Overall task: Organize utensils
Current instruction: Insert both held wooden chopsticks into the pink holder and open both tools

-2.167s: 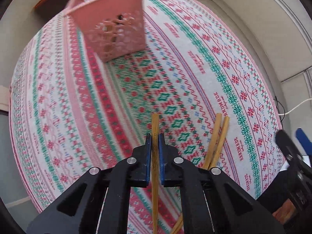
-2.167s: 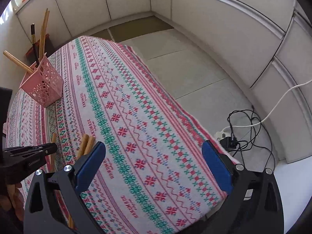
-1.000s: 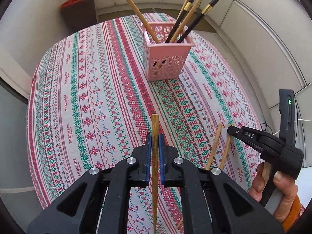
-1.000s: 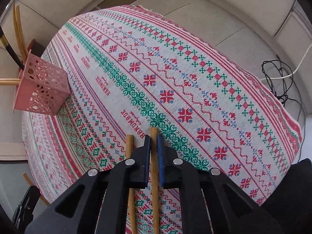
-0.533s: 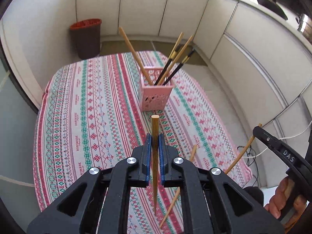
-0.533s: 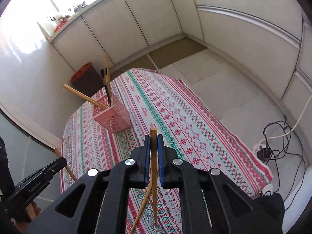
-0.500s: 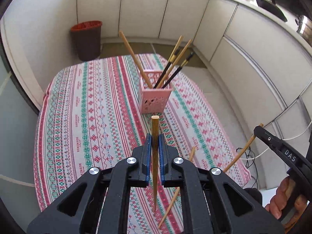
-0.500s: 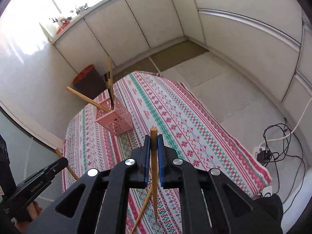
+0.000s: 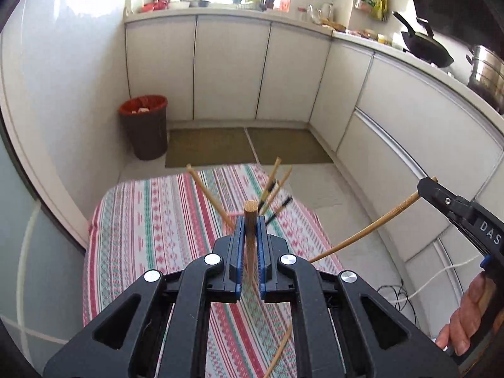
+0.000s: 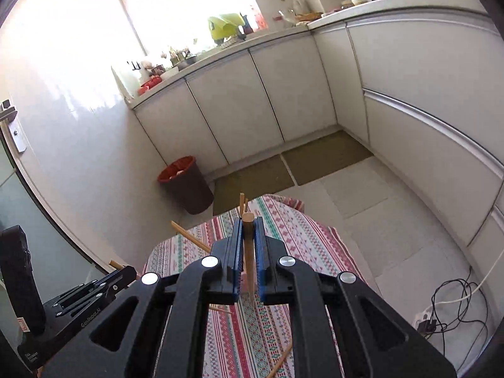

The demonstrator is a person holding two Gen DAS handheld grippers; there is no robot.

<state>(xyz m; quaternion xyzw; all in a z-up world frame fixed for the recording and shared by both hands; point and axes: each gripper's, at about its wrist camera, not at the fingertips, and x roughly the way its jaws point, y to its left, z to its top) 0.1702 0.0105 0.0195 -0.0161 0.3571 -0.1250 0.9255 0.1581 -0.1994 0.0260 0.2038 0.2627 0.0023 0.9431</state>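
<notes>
Above patterned woven tablecloth (image 9: pixel 151 217): left gripper (image 9: pixel 249 239) pinching round bamboo chopstick (image 9: pixel 250 220) between blue ribbed pads, right gripper (image 10: pixel 248 239) pinching second smooth bamboo chopstick (image 10: pixel 248 230). Behind, pink holder mostly hidden, thin sticks (image 9: pixel 208 190) protruding. Another loose chopstick (image 9: pixel 280 349) lying on cloth.

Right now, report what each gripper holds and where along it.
Left gripper: shut on a chopstick, near its thick end. Right gripper: shut on another chopstick, also near the thick end.

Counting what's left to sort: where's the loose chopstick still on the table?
In the left wrist view the loose chopstick lies on the striped tablecloth, bottom centre, beneath the left gripper.
</notes>
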